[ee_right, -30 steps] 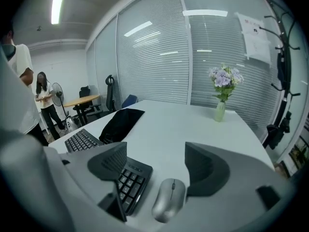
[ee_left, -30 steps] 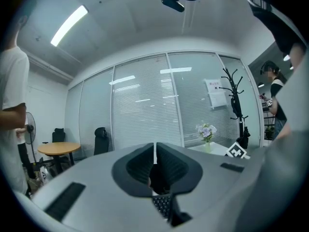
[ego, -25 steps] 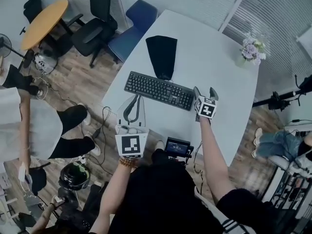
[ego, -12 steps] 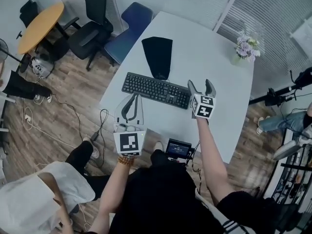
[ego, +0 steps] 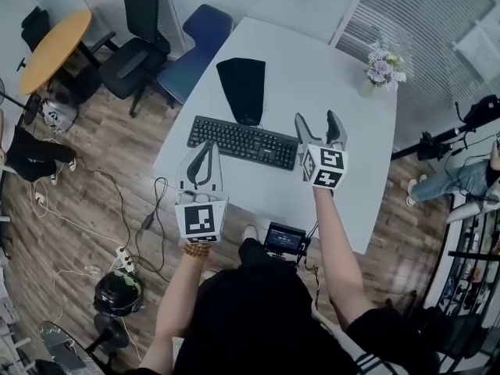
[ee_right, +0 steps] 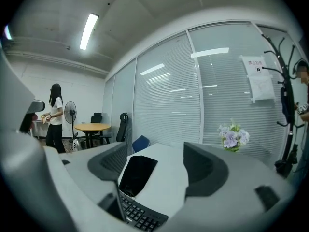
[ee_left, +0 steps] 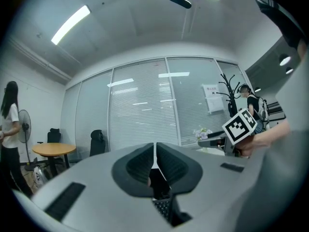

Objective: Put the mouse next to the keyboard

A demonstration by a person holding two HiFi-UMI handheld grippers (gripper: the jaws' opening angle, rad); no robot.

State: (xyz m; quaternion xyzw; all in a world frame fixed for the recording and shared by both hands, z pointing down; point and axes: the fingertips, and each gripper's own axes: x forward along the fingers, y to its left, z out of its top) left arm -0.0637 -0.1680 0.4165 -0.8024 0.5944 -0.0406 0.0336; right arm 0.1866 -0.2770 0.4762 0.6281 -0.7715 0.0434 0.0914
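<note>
1. Left hand-held gripper: jaws pressed together with only a thin slit between them, holding nothing. It points across the surface from the near-left edge.
2. Right hand-held gripper: jaws wide apart, empty. Its own view shows only the surface, the pad and some keyboard keys through the gap.
3. Keyboard: flat on the surface, just ahead of the left hand-held gripper. Its right end is at the right hand-held gripper's left jaw, and the two overlap in the head view.
4. Mouse: can't make it out in any view. If it's by the keyboard's right end, the right hand-held gripper covers that spot.
5. Black pad: beyond the keyboard, touching or just off its far edge. It is ahead-left of the right hand-held gripper and straight ahead of the left one.
6. Flowers: far-right corner of the surface, ahead-right of the right hand-held gripper, well apart from it.
7. Small black device with a screen: at the near edge of the surface, behind and between the two hand-held grippers.
8. Off the surface: a blue chair ahead-left of the left hand-held gripper, and a round wooden table further left.
</note>
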